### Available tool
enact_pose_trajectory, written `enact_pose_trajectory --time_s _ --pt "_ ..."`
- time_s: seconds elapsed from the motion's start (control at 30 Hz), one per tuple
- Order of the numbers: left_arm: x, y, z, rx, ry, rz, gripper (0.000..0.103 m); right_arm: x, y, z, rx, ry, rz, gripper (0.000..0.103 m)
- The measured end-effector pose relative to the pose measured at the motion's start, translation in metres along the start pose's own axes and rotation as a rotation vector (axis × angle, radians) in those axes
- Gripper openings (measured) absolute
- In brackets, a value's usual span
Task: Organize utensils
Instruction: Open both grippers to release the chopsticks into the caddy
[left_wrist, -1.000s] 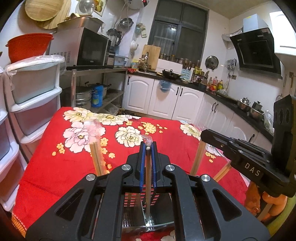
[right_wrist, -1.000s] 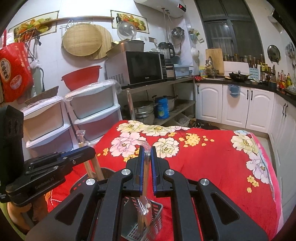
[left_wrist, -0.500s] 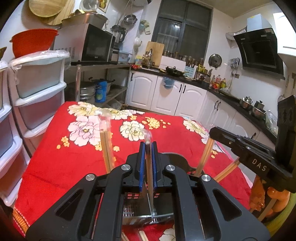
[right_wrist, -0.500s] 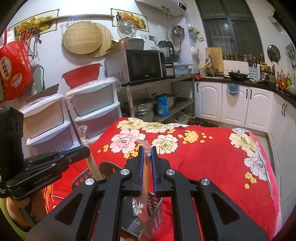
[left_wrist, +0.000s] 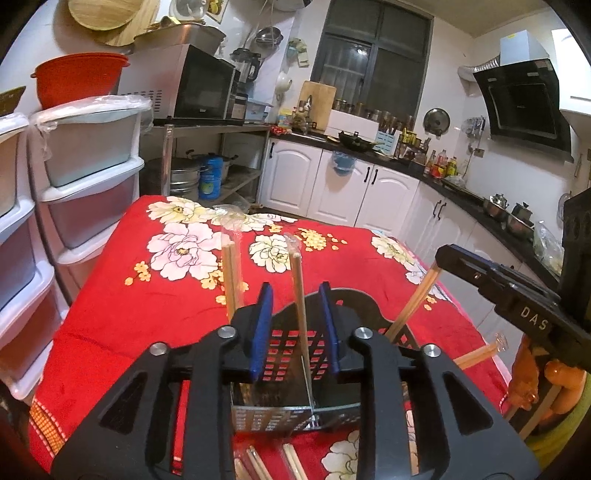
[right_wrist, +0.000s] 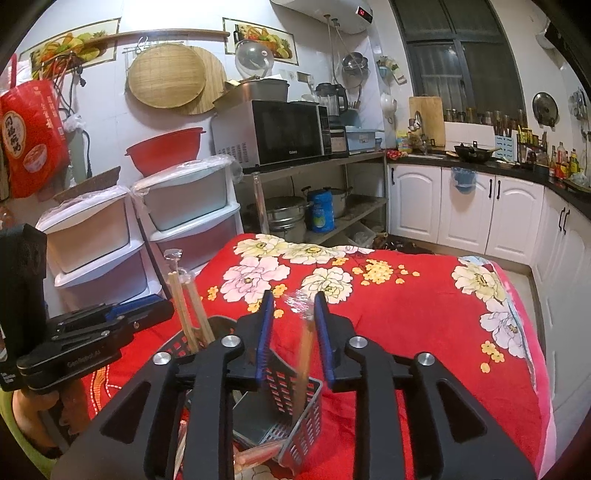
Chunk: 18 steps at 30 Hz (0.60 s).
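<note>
Bright, even indoor light from above, with no hard shadows on the red tablecloth. Dark outside the window, so no daylight. Small glare on the white wall tiles and cabinet doors. Strong fisheye bending at the edges, black corners. Motion blur on the wrapped chopsticks between the right gripper's fingers; background sharp.

I see a red tablecloth patterned with white, pink and yellow flowers, a black slotted basket, pale wooden chopsticks, blue gripper pads
</note>
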<state>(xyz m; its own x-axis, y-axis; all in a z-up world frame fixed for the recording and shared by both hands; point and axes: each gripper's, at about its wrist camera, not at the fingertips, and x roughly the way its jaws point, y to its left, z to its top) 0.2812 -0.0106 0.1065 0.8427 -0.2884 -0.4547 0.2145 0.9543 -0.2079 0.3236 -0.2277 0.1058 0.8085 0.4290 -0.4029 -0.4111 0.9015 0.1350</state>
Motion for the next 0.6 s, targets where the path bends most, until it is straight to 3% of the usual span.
enact_pose_trajectory --time_s 0.17,0.5,0.6 --pt "-0.007 0.004 -0.002 -0.006 -0.002 0.005 0.020 -0.010 0.004 0.001 -0.012 -0.006 -0.002 0.035" --pt "-0.030 0.012 -0.008 -0.030 -0.021 0.025 0.033 -0.030 0.021 0.006 -0.045 -0.029 -0.002 0.054" --pt "-0.037 0.015 -0.011 -0.035 -0.024 0.036 0.042 -0.035 0.026 0.004 -0.047 -0.028 0.001 0.057"
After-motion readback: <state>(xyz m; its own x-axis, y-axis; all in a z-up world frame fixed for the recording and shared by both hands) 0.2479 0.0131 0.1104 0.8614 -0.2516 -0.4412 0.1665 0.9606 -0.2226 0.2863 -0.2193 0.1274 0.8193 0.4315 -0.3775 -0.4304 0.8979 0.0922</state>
